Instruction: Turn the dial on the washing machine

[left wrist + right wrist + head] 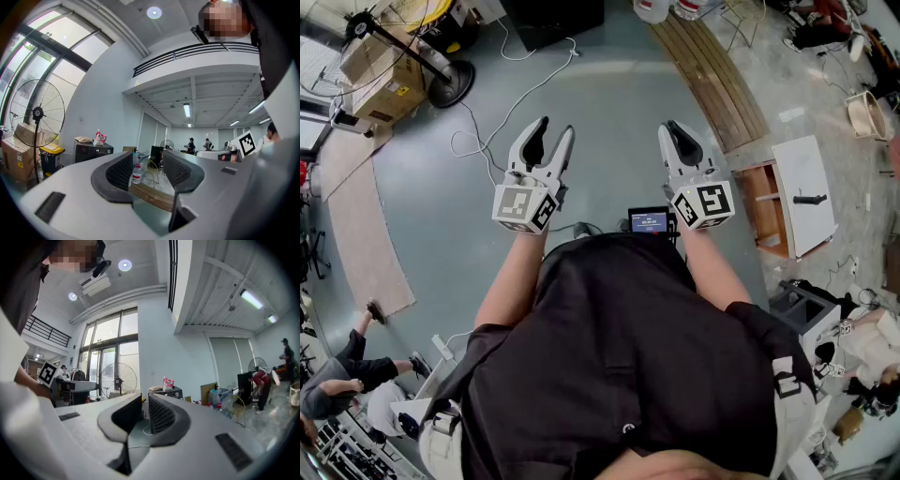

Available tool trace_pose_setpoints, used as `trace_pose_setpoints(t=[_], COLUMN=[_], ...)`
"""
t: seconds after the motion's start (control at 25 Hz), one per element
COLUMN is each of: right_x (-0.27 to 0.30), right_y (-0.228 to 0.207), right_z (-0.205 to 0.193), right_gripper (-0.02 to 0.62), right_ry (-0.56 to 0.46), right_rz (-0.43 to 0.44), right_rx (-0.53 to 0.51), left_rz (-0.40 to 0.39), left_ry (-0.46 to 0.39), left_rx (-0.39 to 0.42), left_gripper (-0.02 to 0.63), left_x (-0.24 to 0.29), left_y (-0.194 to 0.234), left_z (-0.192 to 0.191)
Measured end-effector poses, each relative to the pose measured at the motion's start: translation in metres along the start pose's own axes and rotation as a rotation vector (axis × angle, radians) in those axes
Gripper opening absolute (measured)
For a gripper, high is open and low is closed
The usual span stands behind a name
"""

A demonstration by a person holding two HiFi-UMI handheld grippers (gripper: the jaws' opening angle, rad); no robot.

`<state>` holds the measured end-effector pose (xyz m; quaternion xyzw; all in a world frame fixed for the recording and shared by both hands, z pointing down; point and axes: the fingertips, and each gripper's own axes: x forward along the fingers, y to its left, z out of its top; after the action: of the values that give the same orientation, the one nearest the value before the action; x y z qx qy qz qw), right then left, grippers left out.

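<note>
Head view, looking steeply down: a person in a dark top holds both grippers out level over a grey floor (609,122). The left gripper (555,131) has its jaws spread wide with nothing between them. The right gripper (675,129) has its jaws drawn close. A dark boxy appliance at the top edge, apparently the washing machine (553,19), stands well apart from both.

Left gripper view: the jaws are wide apart and empty. The washing machine (93,152) stands far off to their left, with a pink bag (100,137) on top and a fan (36,112) further left. Its dial is too small to make out.

Right gripper view: the jaws are a narrow slit apart and empty. The washing machine (169,393) stands far beyond them, right of the fan (117,380).
</note>
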<state>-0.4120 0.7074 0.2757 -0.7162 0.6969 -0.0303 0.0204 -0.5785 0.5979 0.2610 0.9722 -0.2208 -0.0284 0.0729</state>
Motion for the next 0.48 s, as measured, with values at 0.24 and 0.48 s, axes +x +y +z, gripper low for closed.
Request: trace_pose_setpoints(t=[0.24,0.48], right_x=[-0.002,-0.021], right_y=[-0.009,-0.03], right_z=[0.0,0.01], right_gripper=[0.049,0.049], right_ry=[-0.022,-0.093], right_rz=[-0.005,-0.033], right_rx=[0.029,0.046], left_rz=[0.002,0.0], left_ry=[0.001,0.015], left_rx=[0.001,0.001], left_gripper=[0.173,0.172], left_x=[0.005,0.01], left_y=[-0.003,-0.02], left_z=[-0.003,-0.01])
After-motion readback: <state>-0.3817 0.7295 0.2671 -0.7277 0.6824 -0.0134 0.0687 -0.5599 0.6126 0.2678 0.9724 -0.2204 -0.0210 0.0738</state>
